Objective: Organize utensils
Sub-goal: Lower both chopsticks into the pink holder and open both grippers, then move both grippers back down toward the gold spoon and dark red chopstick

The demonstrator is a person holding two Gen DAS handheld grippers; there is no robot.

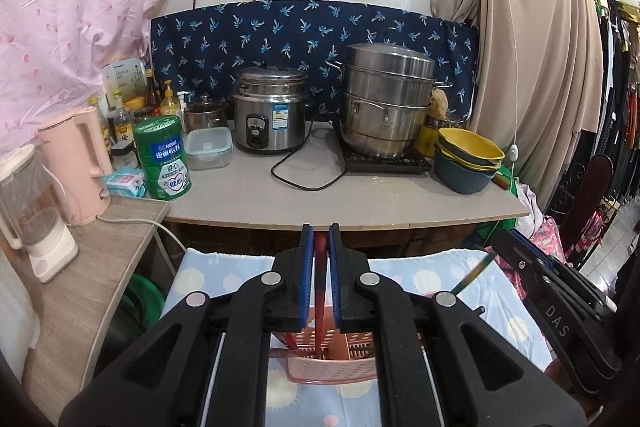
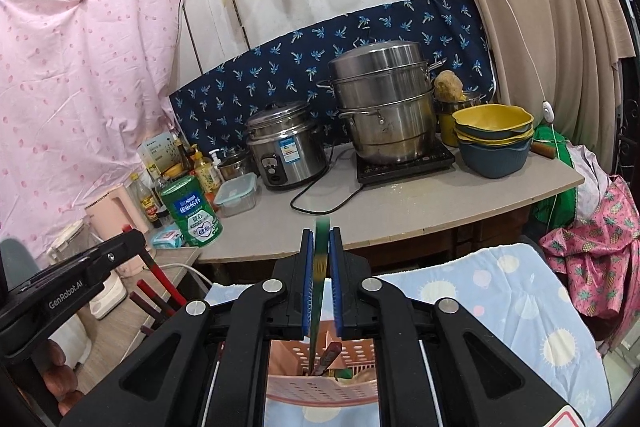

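A red utensil (image 1: 321, 267) is clamped between the narrow jaws of the left tool (image 1: 321, 247), its lower end lowered into the pink slotted holder (image 1: 332, 367). A green utensil (image 2: 321, 259) is pinched in the right tool (image 2: 321, 251), also over the holder, which is stood on a dotted blue cloth (image 2: 500, 291). Insertion seems under way; release is judged to come next. Behind, a grey tabletop (image 1: 380, 203) is crowded with a rice cooker (image 1: 270, 119) and a steamer pot (image 1: 386, 99) along its far edge.
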